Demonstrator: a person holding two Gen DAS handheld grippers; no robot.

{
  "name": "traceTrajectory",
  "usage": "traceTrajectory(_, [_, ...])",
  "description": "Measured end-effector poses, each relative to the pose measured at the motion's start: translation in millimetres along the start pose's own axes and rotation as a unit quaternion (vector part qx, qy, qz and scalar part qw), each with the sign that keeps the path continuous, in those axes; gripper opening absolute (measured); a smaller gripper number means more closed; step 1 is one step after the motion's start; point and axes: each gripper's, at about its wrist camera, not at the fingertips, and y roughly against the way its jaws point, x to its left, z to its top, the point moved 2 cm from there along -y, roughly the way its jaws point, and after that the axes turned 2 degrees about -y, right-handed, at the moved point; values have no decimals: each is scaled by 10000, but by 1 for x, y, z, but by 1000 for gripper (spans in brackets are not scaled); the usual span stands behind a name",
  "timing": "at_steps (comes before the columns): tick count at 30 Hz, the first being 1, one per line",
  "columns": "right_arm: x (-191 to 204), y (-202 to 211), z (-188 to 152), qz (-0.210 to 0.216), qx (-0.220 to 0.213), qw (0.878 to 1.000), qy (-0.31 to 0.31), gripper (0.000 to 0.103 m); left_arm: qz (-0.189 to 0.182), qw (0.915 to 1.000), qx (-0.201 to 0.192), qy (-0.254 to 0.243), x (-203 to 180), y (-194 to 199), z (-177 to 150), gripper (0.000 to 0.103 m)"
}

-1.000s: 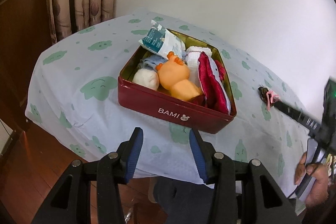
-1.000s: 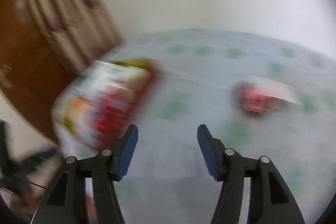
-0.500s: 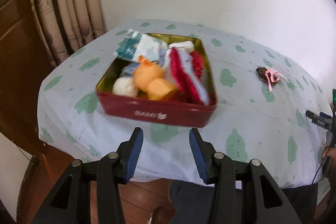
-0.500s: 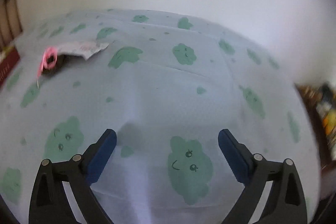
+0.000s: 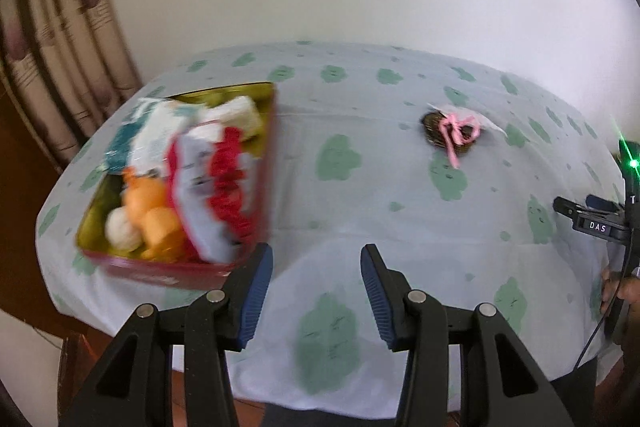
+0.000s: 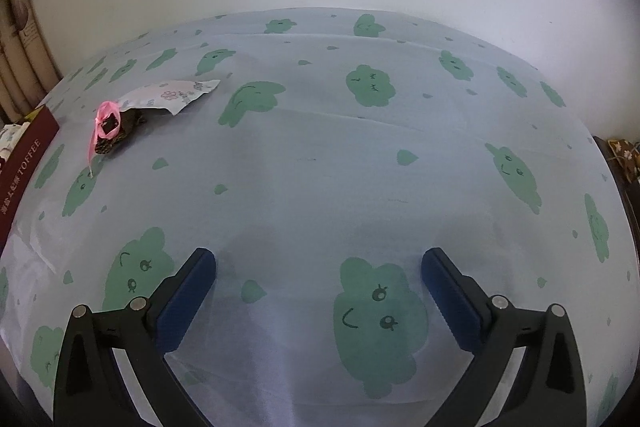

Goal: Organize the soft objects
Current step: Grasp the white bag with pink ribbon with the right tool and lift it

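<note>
On the cloud-print tabletop (image 6: 320, 155): red metal tin (image 5: 256, 187) packed with soft toys, dark pink-ribboned pouch (image 5: 454, 131) left outside, well apart; left gripper (image 5: 316, 291) half open, empty; right gripper (image 6: 318, 291) wide, empty.

Red tin (image 5: 256, 187) at 9 o'clock on tablecloth, open, packed w/ soft stuff: orange plush (image 5: 154, 211), white ball (image 5: 122, 229), red/white fabric (image 5: 224, 187), teal-white packet (image 5: 148, 131). Small dark pouch w/ pink ribbon (image 6: 114, 127) lies apart, approx 2 o'clock from tin, touching a flat floral sachet (image 6: 176, 93).
</note>
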Motion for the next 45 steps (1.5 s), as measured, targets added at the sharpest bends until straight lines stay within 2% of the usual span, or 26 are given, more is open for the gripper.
traceTrajectory(7, [-2,2,0,109,-47,9999,-67,103,-151,9995,179,-205,-32,-29,20,47])
traceTrajectory(11, [-3,3,0,156,-65,9998,-89,103,-413,9986,300,-99,-40,-48,37,47])
traceTrajectory(18, [-4,3,1,221,-74,9997,-117,103,-525,9980,337,25,-46,-78,77,47])
traceTrajectory(19, [-4,5,1,202,-121,9996,-137,103,-523,9980,346,53,-47,-82,83,47])
traceTrajectory(21, [-5,20,1,88,-587,9981,-192,103,-567,9976,380,154,-46,-88,89,47])
traceTrajectory(23, [8,29,6,383,-862,9954,192,102,-566,9971,421,297,-45,-94,90,47])
traceTrajectory(25, [29,26,15,174,-903,9921,856,102,-549,9972,406,295,-44,-96,87,47])
traceTrajectory(28, [71,24,31,-44,-1228,9725,1979,101,-505,9974,497,150,-45,-96,80,47])
traceTrajectory(30, [97,14,42,-165,-1406,9530,2679,100,-620,9962,597,121,-45,-97,74,47])
traceTrajectory(32, [120,-2,50,-238,-1372,9336,3301,92,-682,9956,624,168,-43,-94,70,47])
traceTrajectory(36, [146,-31,63,-323,-1332,9013,4109,90,-756,9954,534,241,-34,-88,67,47])
traceTrajectory(40, [155,-56,93,196,-845,8926,4424,83,-826,9952,455,276,-28,-86,68,47])
traceTrajectory(43, [165,-71,112,388,-441,8761,4786,83,-984,9934,519,277,-28,-88,67,47])
traceTrajectory(44, [168,-76,117,469,-256,8729,4849,78,-997,9932,535,261,-29,-89,67,47])
traceTrajectory(45, [169,-82,123,568,-43,8730,4845,68,-1003,9932,550,233,-30,-89,66,47])
